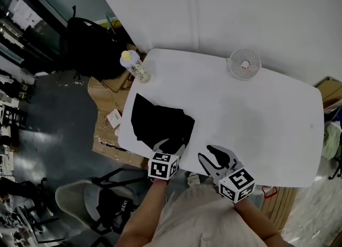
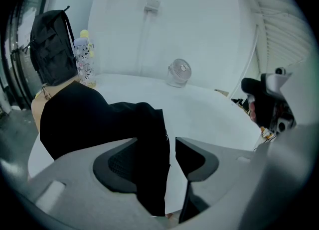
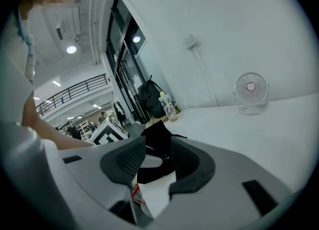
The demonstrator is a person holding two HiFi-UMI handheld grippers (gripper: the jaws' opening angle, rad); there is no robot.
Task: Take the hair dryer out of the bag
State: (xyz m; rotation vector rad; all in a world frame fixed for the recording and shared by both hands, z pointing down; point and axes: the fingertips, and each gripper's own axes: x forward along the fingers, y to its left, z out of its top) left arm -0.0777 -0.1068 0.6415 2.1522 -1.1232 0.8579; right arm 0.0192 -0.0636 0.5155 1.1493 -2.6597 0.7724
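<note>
A flat black bag (image 1: 160, 122) lies on the left part of the white table (image 1: 256, 117). No hair dryer shows in any view. My left gripper (image 1: 171, 145) sits at the bag's near edge. In the left gripper view the bag (image 2: 94, 119) runs between the jaws of that gripper (image 2: 155, 142); the cloth lies against the left pad, and a gap of table separates it from the right one. My right gripper (image 1: 215, 155) hovers over the table's near edge, right of the bag. It (image 3: 158, 147) stands open and empty, with the bag (image 3: 158, 130) seen beyond.
At the table's far left corner stands a clear bottle with a yellow cap (image 1: 136, 67). A small white fan (image 1: 244, 64) sits at the far edge. On the floor to the left are a black backpack (image 1: 88, 48), cardboard boxes (image 1: 107, 133) and a chair (image 1: 88, 203).
</note>
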